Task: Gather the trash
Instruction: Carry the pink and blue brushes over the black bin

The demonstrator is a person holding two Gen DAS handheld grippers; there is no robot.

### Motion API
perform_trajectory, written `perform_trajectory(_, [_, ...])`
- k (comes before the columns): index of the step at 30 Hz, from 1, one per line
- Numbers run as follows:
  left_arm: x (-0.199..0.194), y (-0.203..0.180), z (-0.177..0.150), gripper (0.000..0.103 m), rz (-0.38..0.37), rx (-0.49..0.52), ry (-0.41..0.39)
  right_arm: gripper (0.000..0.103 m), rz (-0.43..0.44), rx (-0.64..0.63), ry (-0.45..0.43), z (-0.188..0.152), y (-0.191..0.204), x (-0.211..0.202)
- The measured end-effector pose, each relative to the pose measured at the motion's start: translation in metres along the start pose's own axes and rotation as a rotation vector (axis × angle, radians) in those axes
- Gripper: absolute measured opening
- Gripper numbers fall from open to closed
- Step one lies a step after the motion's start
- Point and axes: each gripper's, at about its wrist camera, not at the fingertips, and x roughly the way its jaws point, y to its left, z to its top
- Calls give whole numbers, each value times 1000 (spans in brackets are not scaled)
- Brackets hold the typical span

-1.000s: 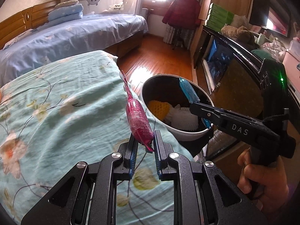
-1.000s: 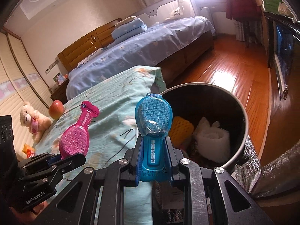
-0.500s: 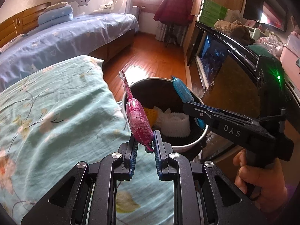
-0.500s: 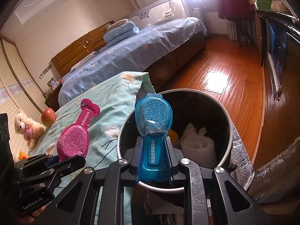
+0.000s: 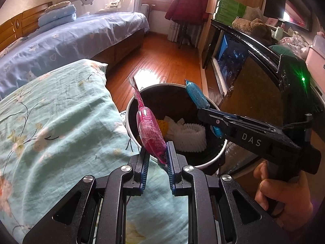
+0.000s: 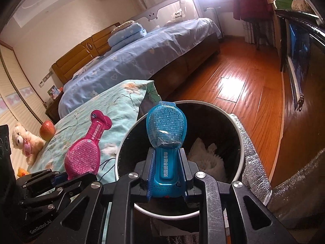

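I have the pink packet (image 5: 151, 135) pinched by its lower end in my left gripper (image 5: 157, 160), jaws closed hard on it, and it stands tilted up with its body at the near left rim of the bin (image 5: 130, 109); the blue packet (image 6: 165, 142) is clamped by its neck in my right gripper (image 6: 166, 174), jaws closed on it, its rounded end standing straight up over the bin's mouth; inside the bin I see white foam netting (image 5: 191, 136) and a yellow piece (image 5: 162, 124). Over the last second both hands have slid off the floral quilt (image 5: 61, 122) toward the bin, which now sits nearer and more central in both views; a second ago the pink packet was still over the quilt. I judge the carry nearly done: the blue one looks ready to drop, the pink one wants a little more travel right, else it may catch the rim and fall on the quilt.
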Motion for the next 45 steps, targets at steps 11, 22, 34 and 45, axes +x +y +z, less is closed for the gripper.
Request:
perform_trajectory(11, [0,-2,2,15,-2,5,-4,21,-3,2,1,1,-2,1])
perform_trajectory(22, [1,-5,8,15,-6,6,-2,21,-7,1,0,3,-6,1])
perform_trajectory(34, [11,-9,11,15,-19,13,17,21,-22,0,14,6,-10,5])
perform_trajectory(45, [15,-13,14,15,-23,15,21,21,-31,5,17,11,-16,7])
